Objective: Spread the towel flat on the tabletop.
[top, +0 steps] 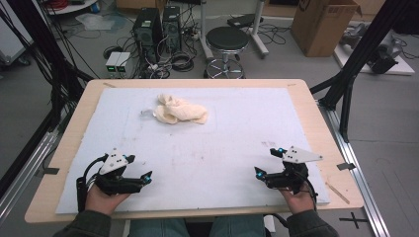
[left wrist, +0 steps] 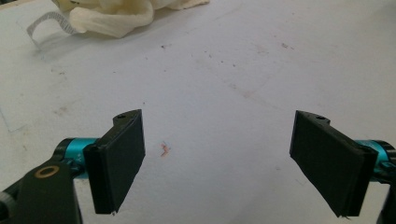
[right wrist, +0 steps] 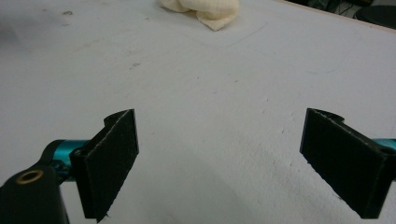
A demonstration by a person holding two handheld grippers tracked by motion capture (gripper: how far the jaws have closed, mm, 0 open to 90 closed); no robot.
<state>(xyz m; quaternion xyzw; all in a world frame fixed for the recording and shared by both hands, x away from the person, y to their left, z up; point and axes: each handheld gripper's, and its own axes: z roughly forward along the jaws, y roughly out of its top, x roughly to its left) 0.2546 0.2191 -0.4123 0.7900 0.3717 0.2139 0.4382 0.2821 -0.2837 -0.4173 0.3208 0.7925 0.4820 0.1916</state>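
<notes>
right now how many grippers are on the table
2. The left gripper is near the front left corner, the right gripper near the front right, both open and far from the crumpled cloth.

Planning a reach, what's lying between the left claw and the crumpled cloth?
Nothing: bare white mat separates the left claw from the cloth, per the high view.

The high view looks forward and down over the whole tabletop [top: 306,106] from the person's side. Both gripper views sit low near its surface, facing the far edge (each catching the crumpled cloth [top: 180,109] far ahead).
</notes>
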